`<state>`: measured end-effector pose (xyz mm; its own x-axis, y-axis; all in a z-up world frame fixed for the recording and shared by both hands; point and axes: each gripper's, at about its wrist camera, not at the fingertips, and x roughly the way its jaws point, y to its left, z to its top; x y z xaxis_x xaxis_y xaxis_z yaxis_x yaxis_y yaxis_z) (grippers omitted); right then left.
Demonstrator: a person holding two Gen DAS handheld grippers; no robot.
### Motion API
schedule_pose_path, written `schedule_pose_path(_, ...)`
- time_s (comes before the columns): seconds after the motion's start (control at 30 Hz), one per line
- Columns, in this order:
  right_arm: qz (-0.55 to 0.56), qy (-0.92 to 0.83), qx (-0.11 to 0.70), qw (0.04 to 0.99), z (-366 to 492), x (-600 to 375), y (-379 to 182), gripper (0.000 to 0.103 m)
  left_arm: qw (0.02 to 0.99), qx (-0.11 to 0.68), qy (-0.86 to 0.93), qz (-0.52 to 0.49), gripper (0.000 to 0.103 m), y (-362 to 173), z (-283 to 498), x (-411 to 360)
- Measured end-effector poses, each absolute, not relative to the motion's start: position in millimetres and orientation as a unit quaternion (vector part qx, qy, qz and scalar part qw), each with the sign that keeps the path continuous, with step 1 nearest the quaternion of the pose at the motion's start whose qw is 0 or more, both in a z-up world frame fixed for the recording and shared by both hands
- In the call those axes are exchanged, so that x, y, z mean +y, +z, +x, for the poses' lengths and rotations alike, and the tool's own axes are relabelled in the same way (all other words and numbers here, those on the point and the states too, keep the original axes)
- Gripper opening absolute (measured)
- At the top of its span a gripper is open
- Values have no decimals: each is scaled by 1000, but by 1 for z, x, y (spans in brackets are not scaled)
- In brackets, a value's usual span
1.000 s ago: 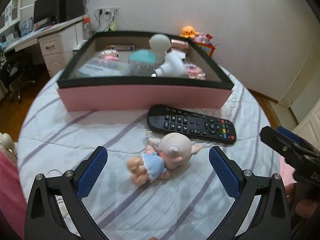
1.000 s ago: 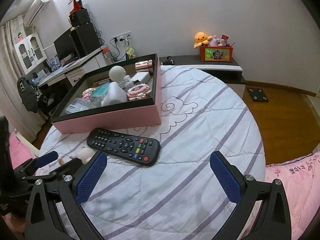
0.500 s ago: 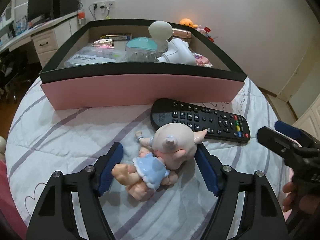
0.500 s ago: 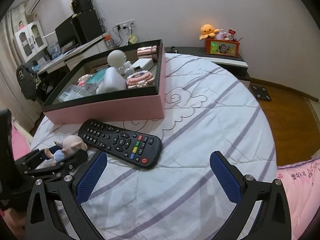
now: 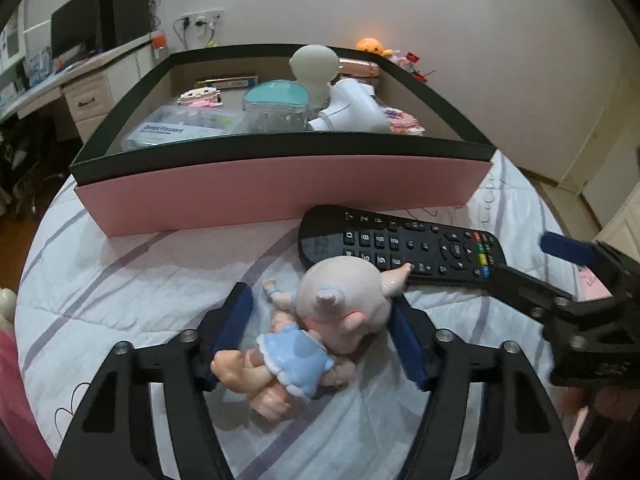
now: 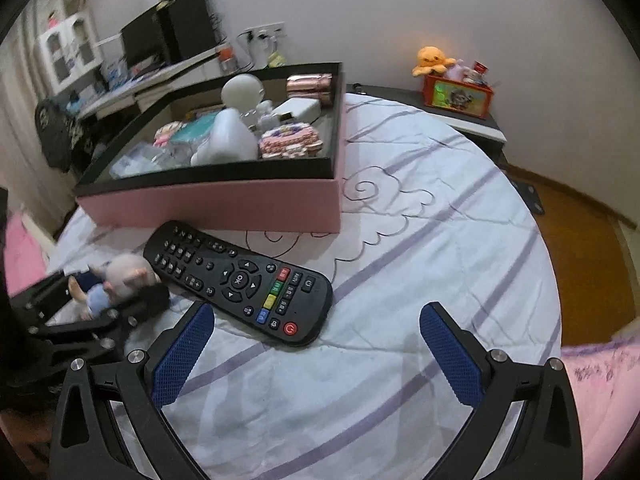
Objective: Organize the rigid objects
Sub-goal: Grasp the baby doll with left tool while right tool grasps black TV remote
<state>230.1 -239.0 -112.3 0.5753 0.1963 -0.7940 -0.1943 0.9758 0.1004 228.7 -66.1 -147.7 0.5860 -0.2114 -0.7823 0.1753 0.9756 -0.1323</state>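
A small doll (image 5: 320, 328) with a pink head and blue dress lies on the striped bed sheet; it also shows in the right wrist view (image 6: 112, 284). My left gripper (image 5: 320, 332) straddles it, jaws narrowed around it; the right pad (image 5: 404, 344) is against the head, the left pad (image 5: 232, 320) a little apart from the body. A black remote (image 5: 400, 246) lies just beyond the doll, in front of a pink box (image 5: 280, 188) with a black rim. My right gripper (image 6: 316, 356) is open and empty, just short of the remote (image 6: 240, 280).
The box (image 6: 224, 200) holds several items: a white round-headed figure (image 5: 314, 66), a teal-lidded case (image 5: 276, 100), a floss pack (image 5: 176, 130), a copper tube (image 6: 308, 82). A toy bin (image 6: 456, 94) stands on a ledge beyond the bed. Wooden floor (image 6: 580, 240) lies right.
My left gripper has moved forward around the doll and its jaws have narrowed onto it. My right gripper has come closer to the remote, still open.
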Motion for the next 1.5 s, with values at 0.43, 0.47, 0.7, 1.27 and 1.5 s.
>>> schedule_pose_path(0.43,-101,214,457,858,268,-199,-137,103,895,438,-81,-19,67,-148,220,-34)
schedule_pose_path(0.47,-103,214,457,857,268,-198,-136,103,896,437,-80,-16,67,-148,220,-35)
schedule_pose_path(0.7,-118,282,451,838,244,-183,-130,103,896,436,-82,-19,67,-148,219,-34)
schedule_pose_path(1.27,-121,346,437,821,249,-166,-123,59,898,432,-81,-22,63,-146,209,-25)
schedule_pose_path(1.5,-152,370,428,810,250,-140,-124,61,899,431,-72,-28,62,-145,204,-16)
